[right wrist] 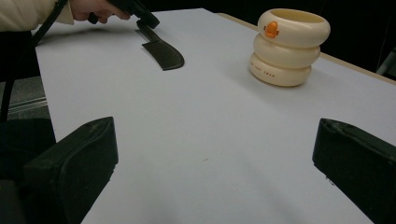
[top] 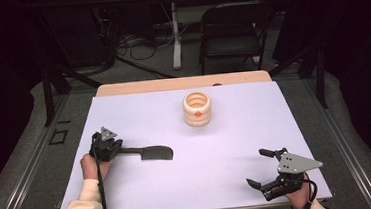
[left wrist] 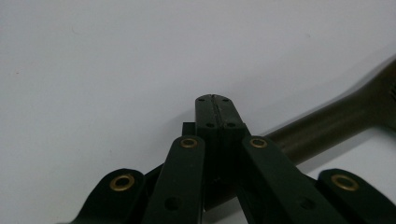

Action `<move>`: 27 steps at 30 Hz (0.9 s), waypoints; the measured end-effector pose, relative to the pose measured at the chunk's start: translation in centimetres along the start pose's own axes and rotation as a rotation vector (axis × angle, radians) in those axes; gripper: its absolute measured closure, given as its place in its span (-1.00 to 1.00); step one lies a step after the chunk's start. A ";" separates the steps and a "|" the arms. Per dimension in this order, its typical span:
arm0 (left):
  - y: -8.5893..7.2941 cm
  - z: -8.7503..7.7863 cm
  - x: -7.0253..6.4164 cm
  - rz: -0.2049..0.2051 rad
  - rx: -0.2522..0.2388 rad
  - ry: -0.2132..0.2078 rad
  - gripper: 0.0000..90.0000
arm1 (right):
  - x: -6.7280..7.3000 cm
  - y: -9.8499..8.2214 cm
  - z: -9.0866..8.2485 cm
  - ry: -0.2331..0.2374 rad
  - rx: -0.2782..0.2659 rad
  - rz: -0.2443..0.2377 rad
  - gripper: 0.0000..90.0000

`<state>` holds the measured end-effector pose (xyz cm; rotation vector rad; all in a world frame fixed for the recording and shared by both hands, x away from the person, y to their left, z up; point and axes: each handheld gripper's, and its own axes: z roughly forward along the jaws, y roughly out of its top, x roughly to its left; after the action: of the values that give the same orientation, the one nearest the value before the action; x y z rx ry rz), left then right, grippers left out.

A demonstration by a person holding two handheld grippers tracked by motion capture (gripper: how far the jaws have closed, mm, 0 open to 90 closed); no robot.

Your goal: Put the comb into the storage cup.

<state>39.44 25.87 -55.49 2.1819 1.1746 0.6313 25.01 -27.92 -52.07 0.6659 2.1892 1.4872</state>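
Left gripper: jaws pressed together at the handle end of a black spatula lying flat on the table; grip unclear. Right gripper: jaws wide, empty. Cream ringed pot, orange label, print unreadable.

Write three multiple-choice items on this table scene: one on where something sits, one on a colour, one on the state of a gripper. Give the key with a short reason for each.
1. Where does the ribbed cup stand?
A. at the far middle of the white board
B. beside the right gripper
C. on the floor

2. What colour is the small mark on the cup?
A. blue
B. orange
C. green

3. How do the jaws of the right gripper stand?
A. closed on the cup
B. closed on the spatula
C. wide apart, holding nothing

Key: A, the high view puts it far from both hands; B, an orange mark shows in the high and right gripper views; C, bare board shows between the jaws.
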 end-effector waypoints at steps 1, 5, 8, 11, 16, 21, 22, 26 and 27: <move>-0.1 -0.1 0.0 -0.002 0.004 0.002 1.00 | 0.0 0.0 0.0 0.000 0.003 0.000 -1.00; -0.3 -0.3 0.0 -0.004 0.016 -0.005 1.00 | 0.0 0.0 0.0 0.000 -0.002 0.000 -1.00; -0.4 -0.5 -0.1 -0.006 0.029 -0.013 1.00 | 0.0 0.0 0.0 0.000 0.002 0.001 -1.00; -0.5 -0.7 -0.3 -0.002 0.037 -0.016 1.00 | 0.0 0.0 0.0 -0.001 0.000 0.000 -1.00; -0.6 -0.9 -0.6 0.004 0.049 -0.024 1.00 | 0.0 0.0 0.0 0.000 0.001 0.000 -1.00; -0.7 -1.2 -0.9 0.006 0.055 -0.033 1.00 | 0.0 0.0 0.0 -0.002 0.002 -0.001 -1.00; -0.7 -1.3 -0.9 0.008 0.057 -0.036 1.00 | 0.0 0.0 0.0 -0.001 0.003 0.002 -1.00; -0.8 -1.4 -1.2 0.006 0.062 -0.037 1.00 | 0.0 0.0 0.0 -0.002 0.002 -0.003 -1.00; -0.8 -1.4 -1.2 0.003 0.069 -0.042 1.00 | 0.0 0.0 0.0 -0.001 0.000 -0.002 -1.00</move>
<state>37.45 25.57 -55.17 2.2436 1.1880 0.5510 25.06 -27.93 -52.04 0.6637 2.1890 1.4850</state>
